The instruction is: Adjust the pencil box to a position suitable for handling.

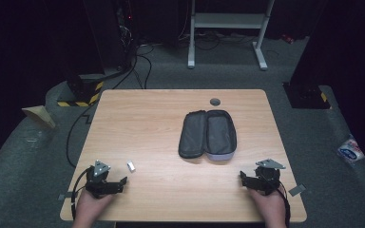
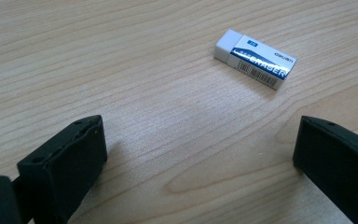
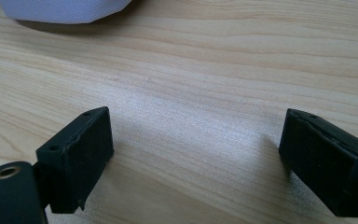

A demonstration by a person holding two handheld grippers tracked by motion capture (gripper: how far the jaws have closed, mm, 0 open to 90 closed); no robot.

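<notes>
Eraser (image 2: 255,59) just ahead of your left gripper (image 2: 200,154), jaws apart and empty, right gripper (image 3: 196,158) likewise spread, open pencil case (image 1: 208,134) beyond.

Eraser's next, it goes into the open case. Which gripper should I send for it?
Left. The eraser lies just ahead of the left gripper, whose jaws stand open with nothing between them. The right gripper, also open, sits at the table's other near corner, closer to the pencil case.

There is one table (image 1: 147,118). On it lies one small white eraser (image 2: 255,59) and one open dark case (image 1: 208,134). There are two grippers: the left gripper (image 1: 105,183) and the right gripper (image 1: 261,178). Two hands hold them.
</notes>
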